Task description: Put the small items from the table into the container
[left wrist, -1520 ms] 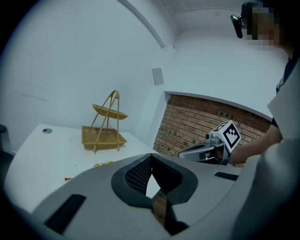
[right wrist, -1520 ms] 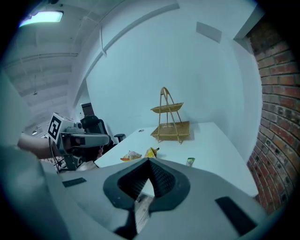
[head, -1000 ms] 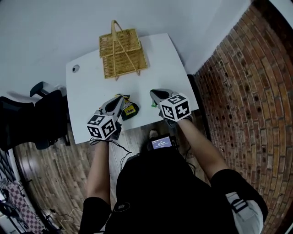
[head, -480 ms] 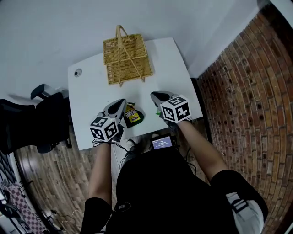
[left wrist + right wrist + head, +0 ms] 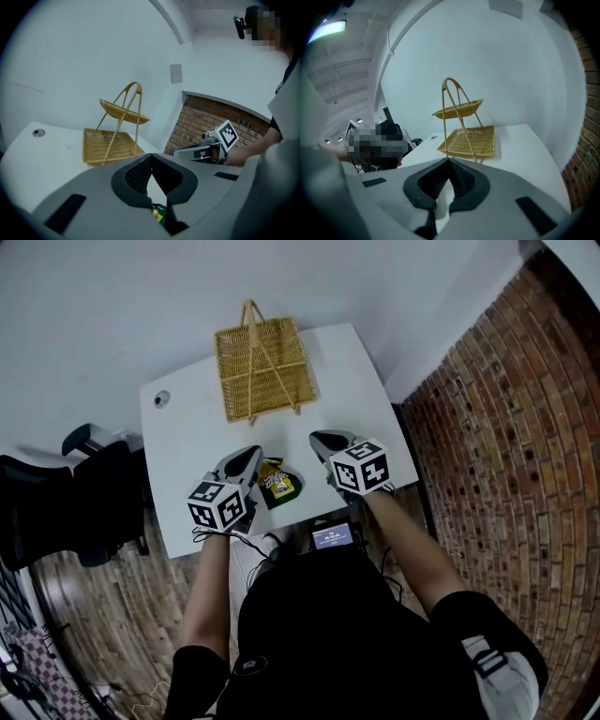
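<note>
A two-tier wicker basket (image 5: pixel 261 367) with a tall handle stands at the far side of the white table (image 5: pixel 187 442). A dark snack packet with a yellow label (image 5: pixel 278 484) lies near the front edge, between my two grippers. A bit of green shows by the right gripper. My left gripper (image 5: pixel 247 459) is shut and empty just left of the packet. My right gripper (image 5: pixel 324 441) is shut and empty to its right. In the left gripper view the gripper (image 5: pixel 151 158) points toward the basket (image 5: pixel 112 143), and the packet (image 5: pixel 158 213) peeks below the jaws. The right gripper (image 5: pixel 448 162) faces the basket (image 5: pixel 469 139).
A round cable hole (image 5: pixel 161 398) sits at the table's far left corner. A black office chair (image 5: pixel 66 493) stands left of the table on the wooden floor. A brick wall (image 5: pixel 506 427) runs along the right. A small screen (image 5: pixel 330 537) hangs at the person's chest.
Both grippers have eased forward over the table's near edge toward the basket, still shut. The packet now shows more fully between them.
</note>
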Available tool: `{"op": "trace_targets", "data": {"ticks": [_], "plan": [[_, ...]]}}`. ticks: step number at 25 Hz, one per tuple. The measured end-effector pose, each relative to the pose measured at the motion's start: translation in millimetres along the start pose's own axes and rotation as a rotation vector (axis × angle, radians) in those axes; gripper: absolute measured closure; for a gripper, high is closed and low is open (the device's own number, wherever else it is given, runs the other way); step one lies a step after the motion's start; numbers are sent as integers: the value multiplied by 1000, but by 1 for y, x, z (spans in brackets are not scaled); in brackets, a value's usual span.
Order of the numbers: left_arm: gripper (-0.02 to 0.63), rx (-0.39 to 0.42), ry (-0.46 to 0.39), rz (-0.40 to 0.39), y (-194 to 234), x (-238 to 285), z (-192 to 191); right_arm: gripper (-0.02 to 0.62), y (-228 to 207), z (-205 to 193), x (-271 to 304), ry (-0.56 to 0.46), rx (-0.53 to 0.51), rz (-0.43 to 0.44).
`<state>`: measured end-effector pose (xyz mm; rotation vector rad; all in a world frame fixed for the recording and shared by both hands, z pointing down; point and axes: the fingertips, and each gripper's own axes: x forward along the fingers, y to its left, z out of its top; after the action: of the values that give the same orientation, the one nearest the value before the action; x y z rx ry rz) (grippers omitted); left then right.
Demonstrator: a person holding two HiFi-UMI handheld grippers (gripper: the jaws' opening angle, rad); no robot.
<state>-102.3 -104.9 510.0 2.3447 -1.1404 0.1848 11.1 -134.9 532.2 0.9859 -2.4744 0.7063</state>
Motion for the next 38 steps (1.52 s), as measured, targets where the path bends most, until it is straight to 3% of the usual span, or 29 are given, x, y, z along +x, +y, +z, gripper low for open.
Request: {"op": "trace_targets", "data": {"ticks": [10, 13, 20, 38], "plan": [[597, -11, 7, 9, 7, 0, -3, 577, -35, -20, 1, 30, 80, -108], [597, -19, 21, 11, 8, 2, -9, 484, -45, -32, 3, 46, 111, -119], [597, -37, 54, 11, 7, 5, -21, 363, -66, -61, 14, 95, 167, -159], [597, -81, 86, 7, 4, 7, -41, 359, -74, -138, 26, 238, 235, -209]]}}
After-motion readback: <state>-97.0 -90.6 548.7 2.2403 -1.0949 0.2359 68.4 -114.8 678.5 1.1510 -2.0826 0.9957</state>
